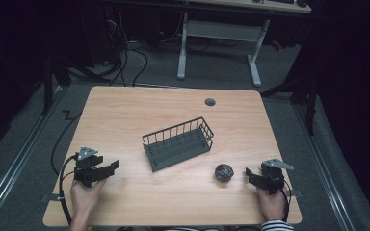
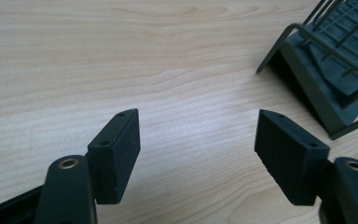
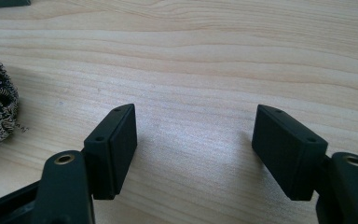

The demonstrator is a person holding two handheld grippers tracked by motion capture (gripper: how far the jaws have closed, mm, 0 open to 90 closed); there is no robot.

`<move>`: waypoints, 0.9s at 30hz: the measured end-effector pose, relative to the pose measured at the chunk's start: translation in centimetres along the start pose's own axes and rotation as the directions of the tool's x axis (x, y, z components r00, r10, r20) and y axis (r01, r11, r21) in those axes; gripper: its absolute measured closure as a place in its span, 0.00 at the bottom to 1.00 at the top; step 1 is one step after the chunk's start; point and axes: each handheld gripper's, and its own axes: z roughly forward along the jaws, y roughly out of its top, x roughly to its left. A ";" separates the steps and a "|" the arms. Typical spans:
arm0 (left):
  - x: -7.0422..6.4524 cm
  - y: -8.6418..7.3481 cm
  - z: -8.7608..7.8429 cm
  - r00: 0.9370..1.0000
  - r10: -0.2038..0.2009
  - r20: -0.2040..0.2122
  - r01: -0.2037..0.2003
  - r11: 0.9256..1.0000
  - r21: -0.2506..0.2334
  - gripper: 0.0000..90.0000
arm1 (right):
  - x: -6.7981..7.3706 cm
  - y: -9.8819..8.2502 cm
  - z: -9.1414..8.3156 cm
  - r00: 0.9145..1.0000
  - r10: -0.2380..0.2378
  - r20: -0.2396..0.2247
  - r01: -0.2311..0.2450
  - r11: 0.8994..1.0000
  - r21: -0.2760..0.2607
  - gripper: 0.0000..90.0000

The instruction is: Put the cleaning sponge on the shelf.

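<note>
Looking down on the wooden table (image 1: 125, 115), I take the wire basket (image 1: 178, 143) at its middle as my landmark: the steel-wool scouring ball (image 1: 224, 172) lies on bare wood just off the basket's near right corner, untouched, with my right gripper (image 1: 249, 175) a little further out on that same side and my left gripper (image 1: 110, 168) well off the basket's near left end. Both sets of jaws stand apart with nothing between them, only tabletop. To pick the ball up cleanly, I judge I should swing the right gripper toward the basket until the ball sits centred between the pads (image 3: 116, 149), then close gently so it compresses without rolling away.
</note>
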 end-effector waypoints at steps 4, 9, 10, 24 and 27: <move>0.3 -0.7 0.3 1.000 -0.001 -0.016 0.001 1.000 0.008 0.34 | 0.0 0.0 0.0 1.000 0.000 0.000 0.000 1.000 -0.002 0.35; 0.4 -1.3 0.8 0.999 0.022 -0.046 -0.021 1.000 0.019 0.34 | 0.0 0.0 0.0 1.000 0.000 0.000 0.000 1.000 -0.002 0.35; 0.4 -1.3 0.9 0.999 0.024 -0.048 -0.023 1.000 0.021 0.34 | 0.0 0.0 0.0 1.000 0.000 0.000 0.000 1.000 0.000 0.35; 0.5 -2.0 2.4 0.990 0.072 -0.121 -0.066 0.996 0.054 0.33 | 0.0 0.0 0.0 1.000 0.001 0.000 -0.001 1.000 -0.002 0.35; 0.4 -2.0 2.6 0.989 0.078 -0.129 -0.072 0.996 0.048 0.33 | 0.0 0.0 0.0 1.000 0.001 0.000 -0.001 1.000 -0.002 0.35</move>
